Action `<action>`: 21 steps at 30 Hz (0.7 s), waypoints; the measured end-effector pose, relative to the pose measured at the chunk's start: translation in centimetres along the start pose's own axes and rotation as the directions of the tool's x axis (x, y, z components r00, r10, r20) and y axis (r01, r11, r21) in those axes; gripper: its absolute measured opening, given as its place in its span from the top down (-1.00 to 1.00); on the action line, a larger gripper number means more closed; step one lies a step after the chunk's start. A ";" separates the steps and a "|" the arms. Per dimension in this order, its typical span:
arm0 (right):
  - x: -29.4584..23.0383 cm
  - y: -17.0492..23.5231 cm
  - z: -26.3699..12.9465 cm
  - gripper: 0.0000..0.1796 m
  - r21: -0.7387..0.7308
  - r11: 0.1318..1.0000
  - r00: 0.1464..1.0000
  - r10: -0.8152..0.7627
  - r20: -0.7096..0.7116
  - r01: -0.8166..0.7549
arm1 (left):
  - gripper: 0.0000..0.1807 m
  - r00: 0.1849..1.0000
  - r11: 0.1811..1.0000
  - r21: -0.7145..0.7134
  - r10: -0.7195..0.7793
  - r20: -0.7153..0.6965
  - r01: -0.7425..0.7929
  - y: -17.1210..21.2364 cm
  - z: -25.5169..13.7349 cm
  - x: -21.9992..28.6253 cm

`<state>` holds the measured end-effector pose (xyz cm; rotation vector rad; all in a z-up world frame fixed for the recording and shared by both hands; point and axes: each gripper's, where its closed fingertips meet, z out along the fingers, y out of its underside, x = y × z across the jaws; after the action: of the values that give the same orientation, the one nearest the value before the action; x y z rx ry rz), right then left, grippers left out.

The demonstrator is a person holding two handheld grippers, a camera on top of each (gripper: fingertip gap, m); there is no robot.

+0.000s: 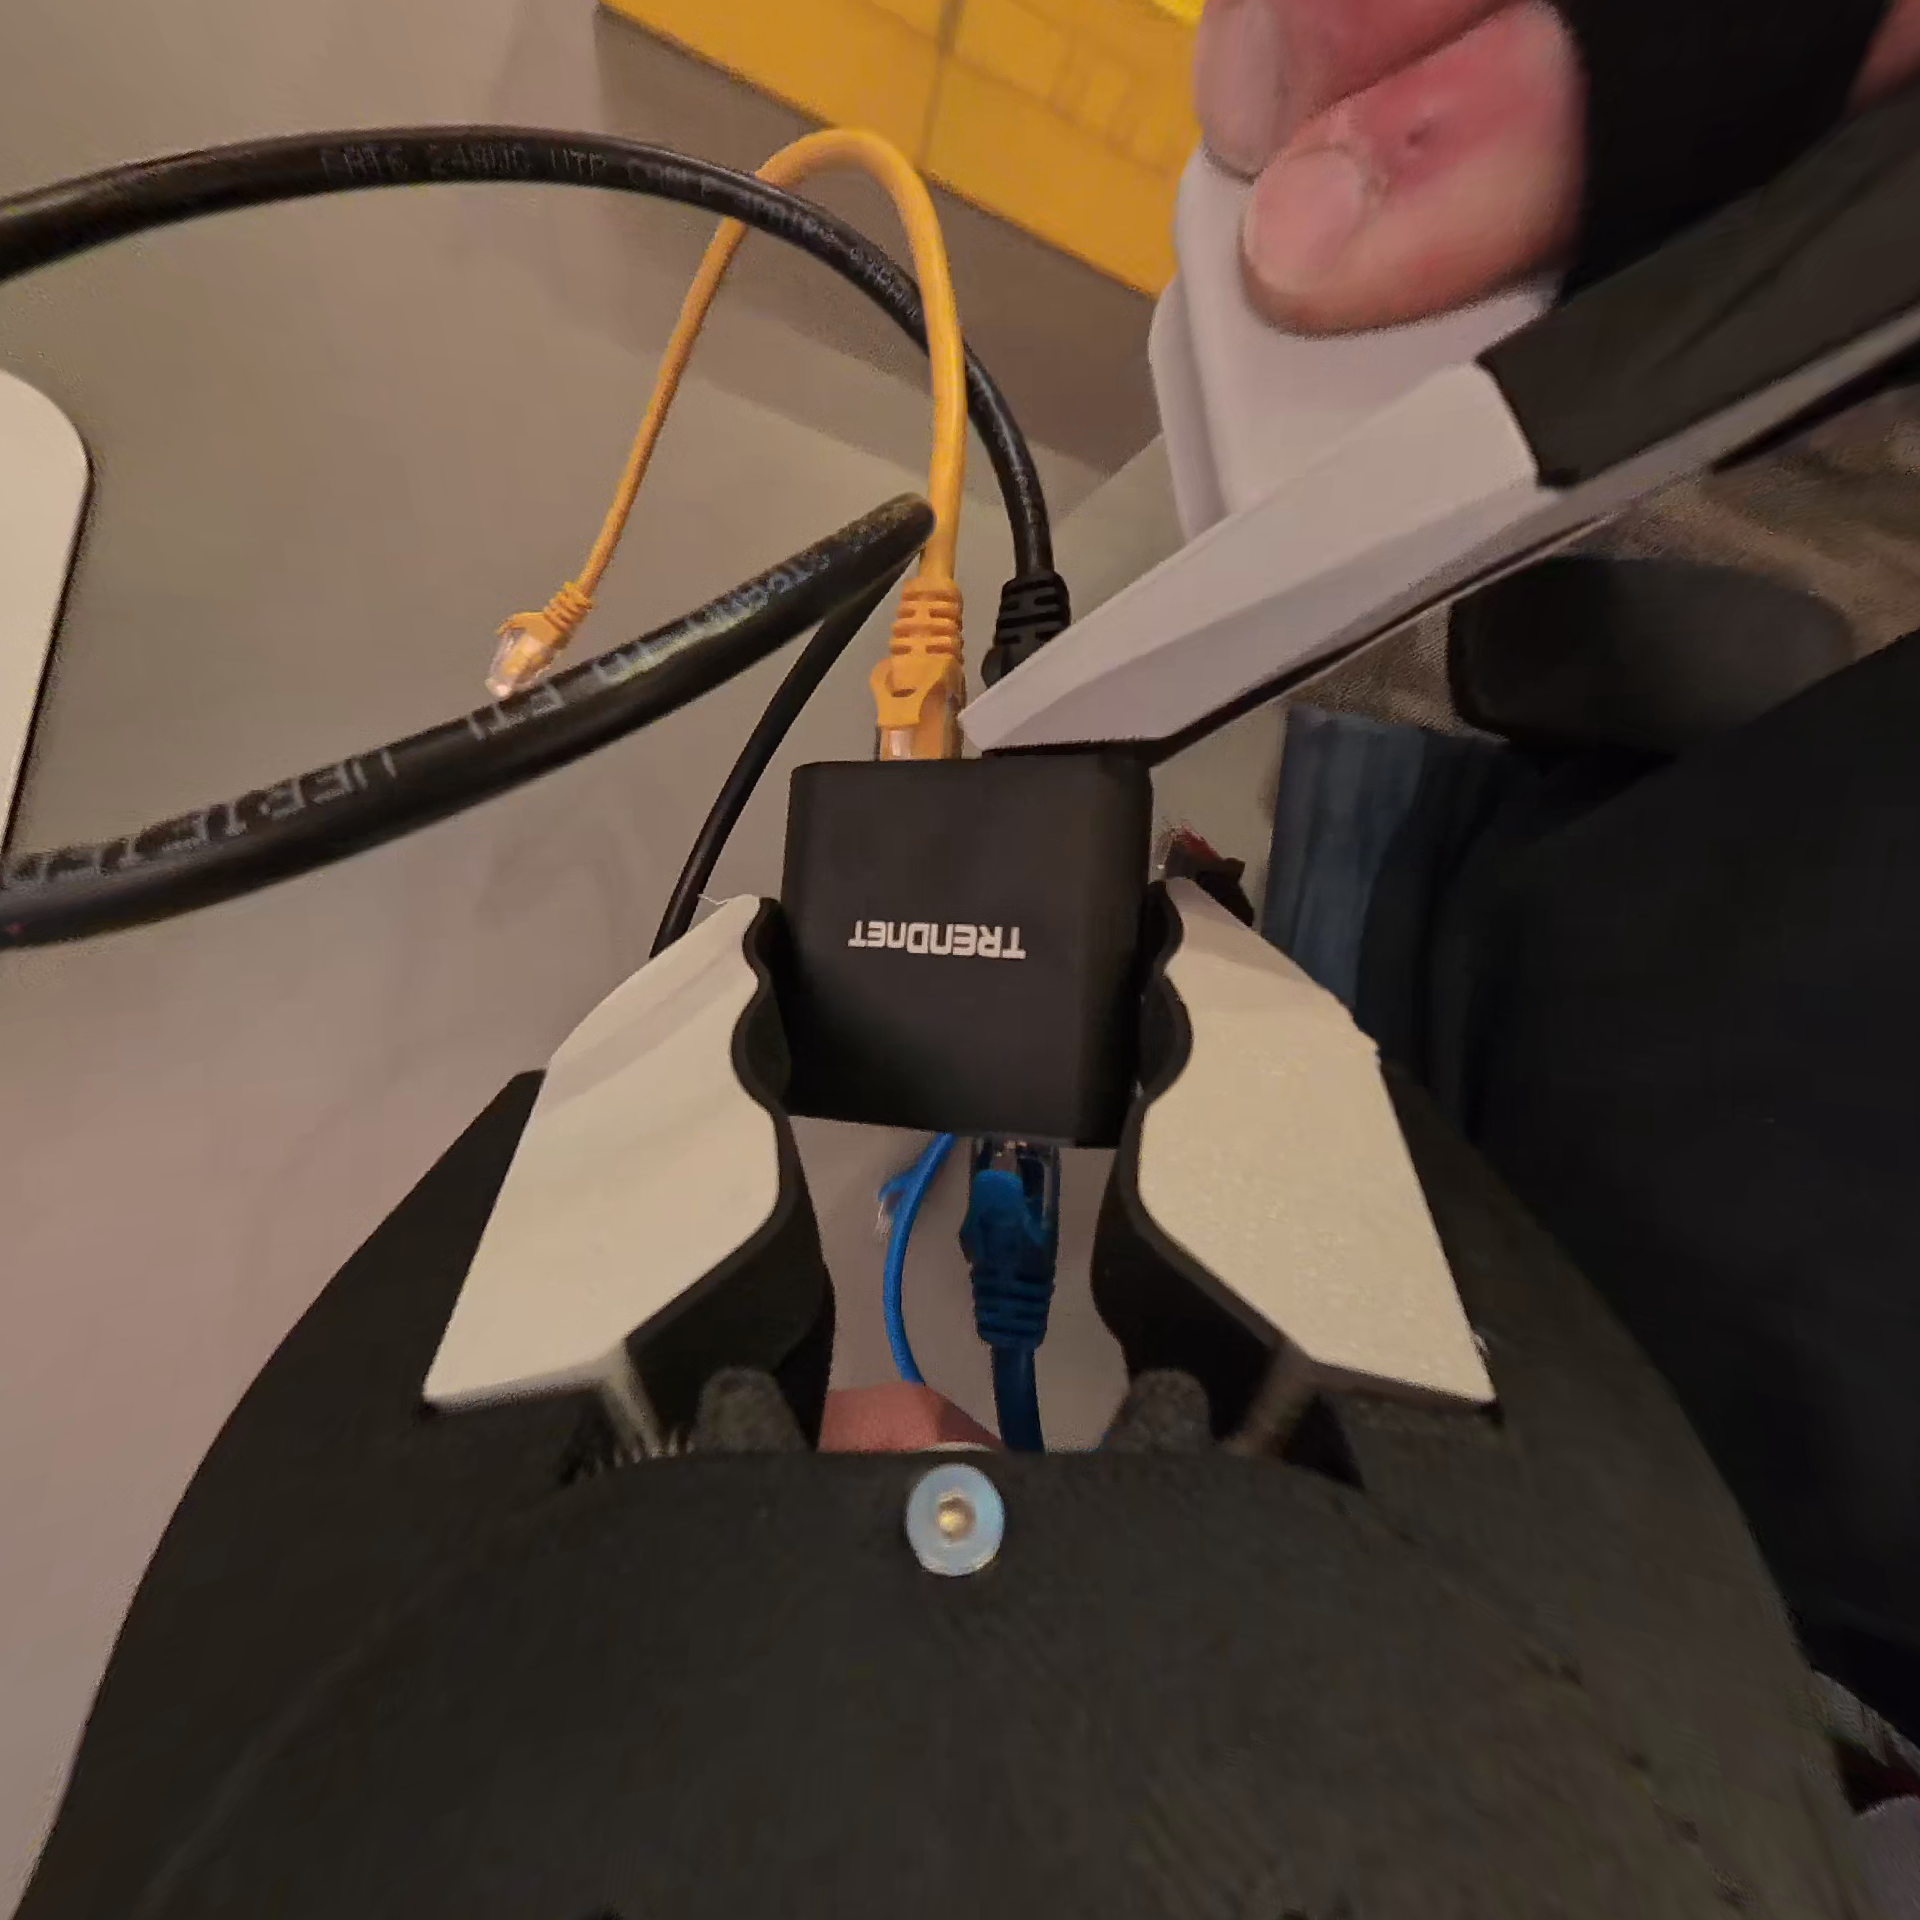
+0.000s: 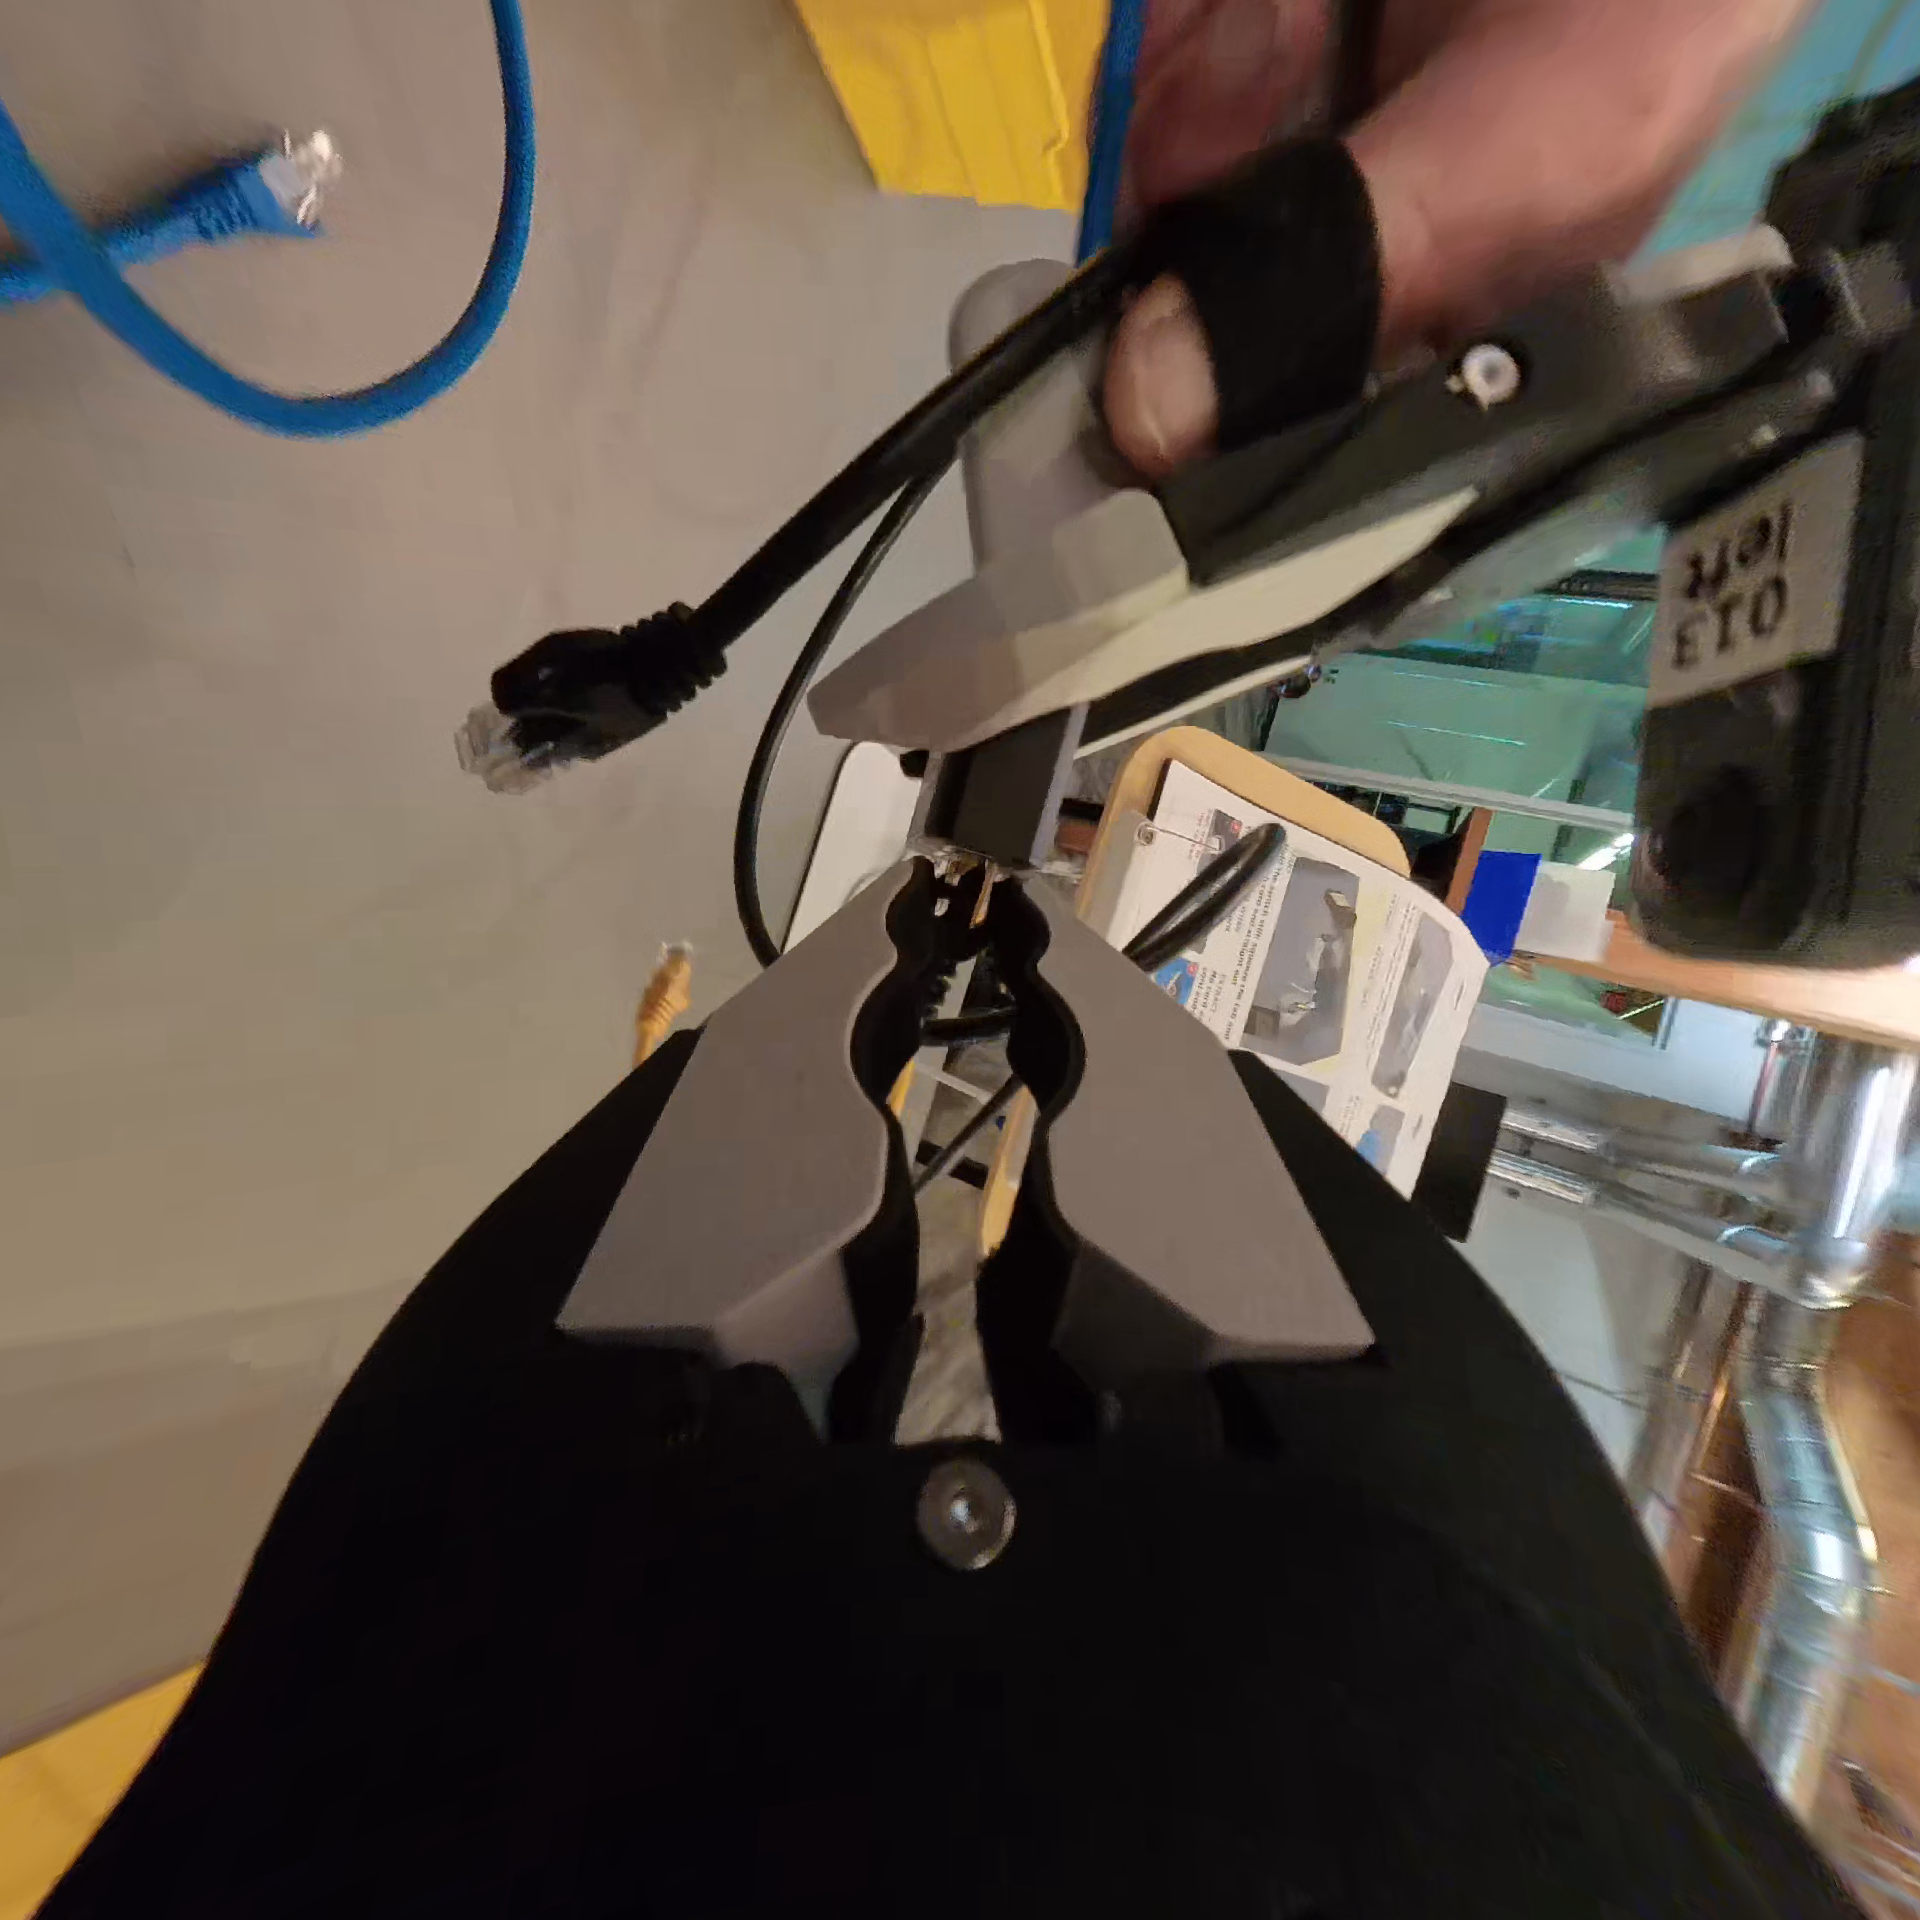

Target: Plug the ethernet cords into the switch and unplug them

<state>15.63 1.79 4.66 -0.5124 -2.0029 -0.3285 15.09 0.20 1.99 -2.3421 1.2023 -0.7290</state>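
My left gripper (image 1: 961,914) is shut on the small black switch (image 1: 966,831) and holds it above the grey table. A yellow cord's plug (image 1: 920,675) sits in the switch's far side, and its other end (image 1: 525,649) lies loose. A blue plug (image 1: 1008,1247) sits in the near side. My right gripper (image 2: 961,899) is shut on the black cord's plug (image 1: 1029,613) at the switch (image 2: 997,800), beside the yellow one. Whether it is fully seated is hidden. The black cord's other plug (image 2: 582,696) hangs free. A loose blue plug (image 2: 260,197) lies on the table.
A yellow box (image 1: 1039,104) stands at the table's far side. A white object (image 1: 31,571) lies at the left edge. Thick black cable (image 1: 416,769) loops across the table. A printed sheet on a wooden board (image 2: 1299,987) and metal legs (image 2: 1818,1195) lie beyond the table edge. The grippers are tip to tip, or close to it.
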 end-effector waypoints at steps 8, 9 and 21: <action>0.2 3.4 -2.1 0.90 0.006 0.981 0.981 0.193 0.021 -0.193 | 0.28 0.994 0.999 0.054 -0.005 0.106 0.000 0.7 -2.8 -1.9; 0.7 3.3 -2.5 0.90 0.043 0.969 0.970 0.244 0.013 -0.244 | 0.28 0.994 0.998 0.058 0.009 0.109 -0.016 0.5 -3.0 -1.8; 1.4 6.4 -7.3 0.89 0.126 0.887 0.889 0.454 -0.063 -0.444 | 0.28 0.950 0.995 0.094 -0.018 0.311 -0.012 3.0 -4.5 -4.8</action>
<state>23.84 4.45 9.38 -0.8558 -1.7385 0.0450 8.09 2.02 2.50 -2.2736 1.0024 -0.3858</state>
